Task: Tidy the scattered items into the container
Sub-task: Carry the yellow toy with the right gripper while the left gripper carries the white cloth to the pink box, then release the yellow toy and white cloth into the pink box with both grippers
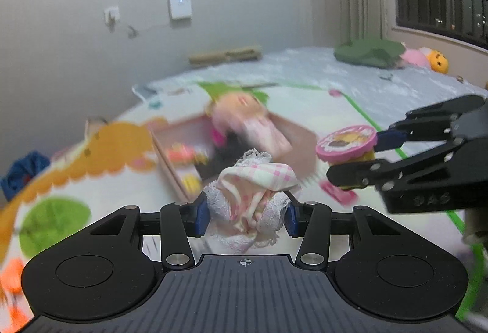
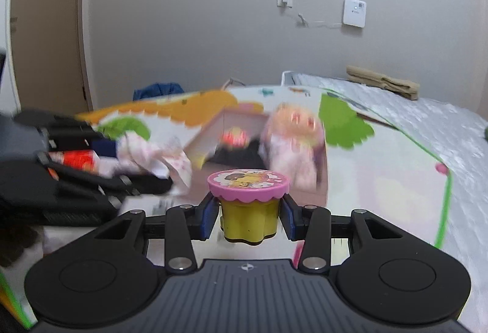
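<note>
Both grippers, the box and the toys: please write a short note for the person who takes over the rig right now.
Left gripper: shut on the pink checked lace cloth.
Right gripper: shut on the yellow tub with pink lid.
Cardboard box lies ahead on the play mat; a doll and some small toys are already in it.
Left to do: carry both items over the box and release. One pink item on the mat near the box is still out.

Left wrist view: low over play mat point(image 1: 91, 168), close, facing wall. Right wrist view: same height, same facing. Shared: cardboard box point(image 1: 170, 162) point(image 2: 210, 134), doll point(image 1: 244, 116) point(image 2: 292, 134), wall.
</note>
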Demonstrator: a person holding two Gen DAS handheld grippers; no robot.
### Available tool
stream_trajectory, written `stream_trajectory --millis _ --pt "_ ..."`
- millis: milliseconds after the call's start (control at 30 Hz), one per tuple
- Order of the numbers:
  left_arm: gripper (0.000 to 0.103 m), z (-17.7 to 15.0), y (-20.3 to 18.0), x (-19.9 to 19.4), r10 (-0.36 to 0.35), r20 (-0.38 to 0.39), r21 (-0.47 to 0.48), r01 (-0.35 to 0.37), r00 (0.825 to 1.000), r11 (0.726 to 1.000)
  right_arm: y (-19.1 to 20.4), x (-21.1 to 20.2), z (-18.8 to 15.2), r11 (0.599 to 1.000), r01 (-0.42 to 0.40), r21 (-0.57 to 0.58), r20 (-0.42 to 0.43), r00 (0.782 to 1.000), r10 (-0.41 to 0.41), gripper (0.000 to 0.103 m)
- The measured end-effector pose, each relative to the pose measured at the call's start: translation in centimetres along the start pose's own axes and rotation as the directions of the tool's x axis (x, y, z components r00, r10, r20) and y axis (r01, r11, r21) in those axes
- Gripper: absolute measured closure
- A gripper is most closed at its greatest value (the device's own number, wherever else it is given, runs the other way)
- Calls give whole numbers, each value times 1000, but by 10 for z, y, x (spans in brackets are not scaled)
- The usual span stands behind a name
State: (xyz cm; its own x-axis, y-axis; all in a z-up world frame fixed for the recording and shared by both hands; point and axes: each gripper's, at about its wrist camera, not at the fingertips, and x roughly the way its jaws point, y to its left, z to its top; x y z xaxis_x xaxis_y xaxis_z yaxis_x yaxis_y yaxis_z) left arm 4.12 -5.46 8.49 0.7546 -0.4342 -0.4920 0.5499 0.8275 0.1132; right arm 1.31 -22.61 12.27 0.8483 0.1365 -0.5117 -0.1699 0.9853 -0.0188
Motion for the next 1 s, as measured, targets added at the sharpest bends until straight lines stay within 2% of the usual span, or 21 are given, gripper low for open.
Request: stream_trajectory --millis 133,300,367,400,433,467,533,633,733,867,1000 --pt "52 25 18 50 47 18 14 -47 999 999 -18 41 53 996 -76 52 14 997 75 61" --pt "49 42 45 104 81 33 -65 -79 996 995 -36 109 103 986 -127 107 16 992 125 61" --pt "34 44 53 118 87 50 -83 -83 995 993 -46 140 114 970 -161 180 -11 986 166 60" --pt "22 44 55 122 85 56 -83 -80 995 993 -51 153 117 961 -172 215 -22 983 181 55" --pt "17 44 57 125 81 62 -80 -76 995 994 -55 163 119 953 -178 245 -30 981 191 52" --pt "17 43 58 126 78 66 -75 -73 995 994 -56 166 120 949 -180 260 -30 981 194 50" --pt "9 39 62 114 65 79 -77 -59 995 995 -54 161 119 950 -177 257 -16 982 188 48" --pt "8 30 66 90 39 88 -87 -32 995 996 -52 153 118 952 -173 253 5 984 178 43" --pt "7 17 68 62 25 56 -86 -20 998 996 -49 145 118 954 -169 249 26 986 168 40" --pt "6 -12 77 22 59 6 -89 -58 998 994 -40 136 116 958 -169 230 50 986 162 35" --pt "5 -46 94 -21 104 -47 -117 -109 993 987 12 134 109 971 -211 113 41 977 208 31"
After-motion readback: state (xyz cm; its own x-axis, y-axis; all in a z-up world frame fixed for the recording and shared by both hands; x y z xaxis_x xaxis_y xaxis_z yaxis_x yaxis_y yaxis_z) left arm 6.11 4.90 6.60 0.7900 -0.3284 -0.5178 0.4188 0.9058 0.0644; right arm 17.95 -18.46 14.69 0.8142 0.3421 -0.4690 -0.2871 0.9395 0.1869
